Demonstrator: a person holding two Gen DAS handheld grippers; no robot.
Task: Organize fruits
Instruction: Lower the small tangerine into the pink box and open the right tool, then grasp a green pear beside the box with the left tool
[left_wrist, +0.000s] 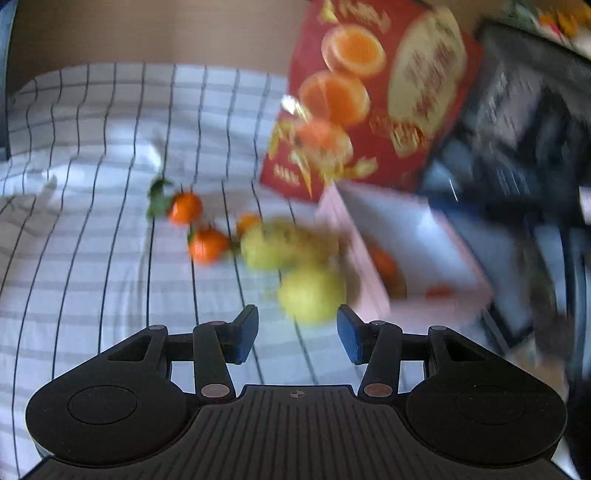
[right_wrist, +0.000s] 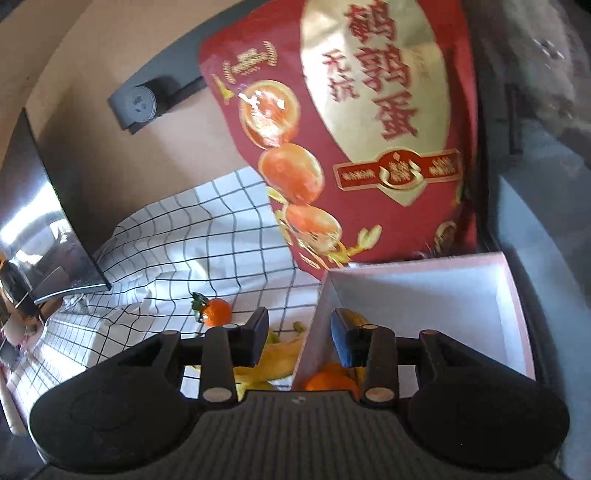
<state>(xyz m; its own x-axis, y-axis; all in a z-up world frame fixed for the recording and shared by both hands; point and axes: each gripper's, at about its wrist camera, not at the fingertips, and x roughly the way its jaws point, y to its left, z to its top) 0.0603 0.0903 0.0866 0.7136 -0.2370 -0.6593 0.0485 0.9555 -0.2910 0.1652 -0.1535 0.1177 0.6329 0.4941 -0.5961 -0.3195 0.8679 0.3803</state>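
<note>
Fruits lie partly sorted: two oranges (left_wrist: 384, 266) sit in the pink box (left_wrist: 461, 258) at right, while three oranges (left_wrist: 185, 208) and two pears (left_wrist: 312, 293) wait on the checked cloth (left_wrist: 92, 240), both left gripper (left_wrist: 297, 334) and right gripper (right_wrist: 299, 334) released, empty.

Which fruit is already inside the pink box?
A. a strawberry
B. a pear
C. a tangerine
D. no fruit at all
C: in the right wrist view a tangerine lies inside the pink box, while the pears rest outside on the checked cloth.
</note>
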